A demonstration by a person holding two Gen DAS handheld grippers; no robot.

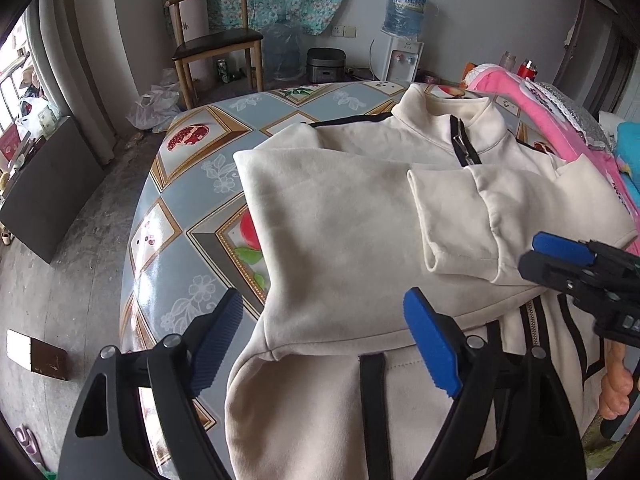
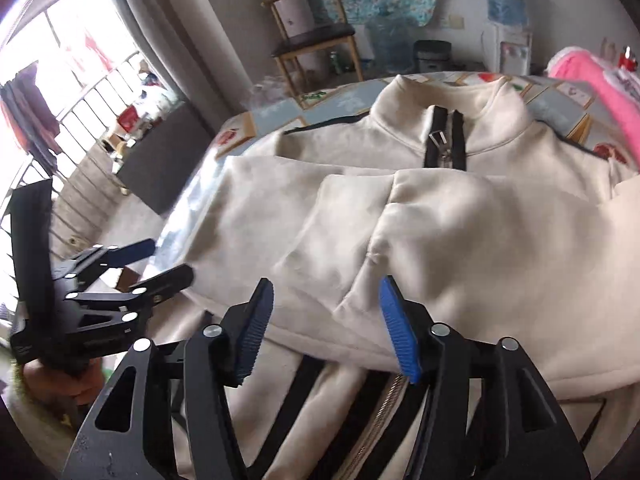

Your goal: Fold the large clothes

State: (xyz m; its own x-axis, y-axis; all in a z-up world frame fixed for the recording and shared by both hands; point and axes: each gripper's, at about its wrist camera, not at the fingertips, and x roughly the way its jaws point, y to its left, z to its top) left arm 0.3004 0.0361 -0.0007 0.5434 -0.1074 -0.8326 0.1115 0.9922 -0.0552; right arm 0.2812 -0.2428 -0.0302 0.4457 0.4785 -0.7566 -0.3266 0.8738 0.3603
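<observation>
A cream zip-up jacket (image 1: 352,216) with black stripes lies on the patterned table (image 1: 192,184), collar at the far side. Both sleeves are folded across its chest. My left gripper (image 1: 324,344) is open and empty, just above the jacket's near left part. My right gripper (image 2: 326,320) is open and empty, above the near edge of the folded sleeves and the zipper (image 2: 384,408). The jacket fills the right wrist view (image 2: 440,232). The right gripper also shows at the right of the left wrist view (image 1: 556,256). The left gripper shows at the left of the right wrist view (image 2: 160,260).
A pink blanket (image 1: 560,120) lies along the table's right side. A wooden chair (image 1: 216,40), water bottles (image 1: 286,52), a rice cooker (image 1: 326,65) and a water dispenser (image 1: 404,32) stand by the far wall. A dark box (image 1: 52,184) sits on the floor at left.
</observation>
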